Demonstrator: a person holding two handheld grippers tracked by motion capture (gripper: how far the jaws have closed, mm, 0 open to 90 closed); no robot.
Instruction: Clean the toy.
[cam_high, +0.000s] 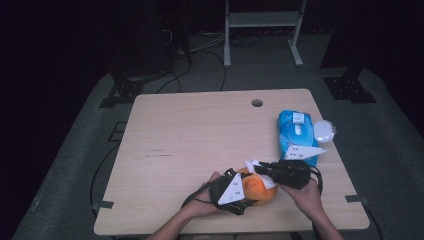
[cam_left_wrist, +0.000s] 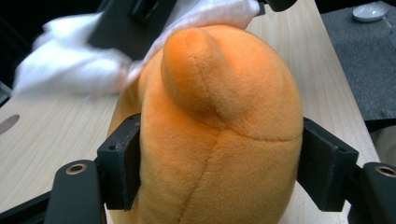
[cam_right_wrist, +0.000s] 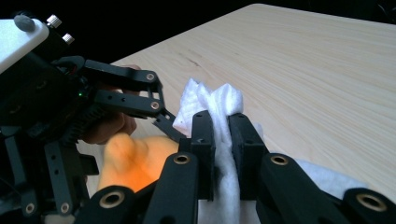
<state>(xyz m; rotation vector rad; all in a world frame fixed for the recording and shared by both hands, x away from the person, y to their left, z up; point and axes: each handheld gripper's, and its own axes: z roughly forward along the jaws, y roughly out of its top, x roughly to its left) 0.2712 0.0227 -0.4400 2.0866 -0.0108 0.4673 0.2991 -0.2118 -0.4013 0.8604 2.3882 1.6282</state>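
Near the front edge of the table (cam_high: 190, 130), the left claw (cam_left_wrist: 219, 170) is clamped on an orange plush toy (cam_left_wrist: 215, 140); its two black pads press into the toy's sides, and the fabric bulges out between them. The toy sits low over the wood, just right of the left hand (cam_high: 210, 197). Whether it rests on the table or hangs a little above it, I cannot tell.

The right claw (cam_right_wrist: 222, 144) has its jaws drawn together on a white wipe (cam_right_wrist: 215, 102), pinched tight, with a bunched tuft sticking out past the tips. The wipe lies against the top of the toy, right beside the left claw's linkage.

Further back on the right side lies a blue wipes pack (cam_high: 296, 136), flat on the wood, its top flap open. A round white lid (cam_high: 324, 131) sits just beside it at the table's edge.
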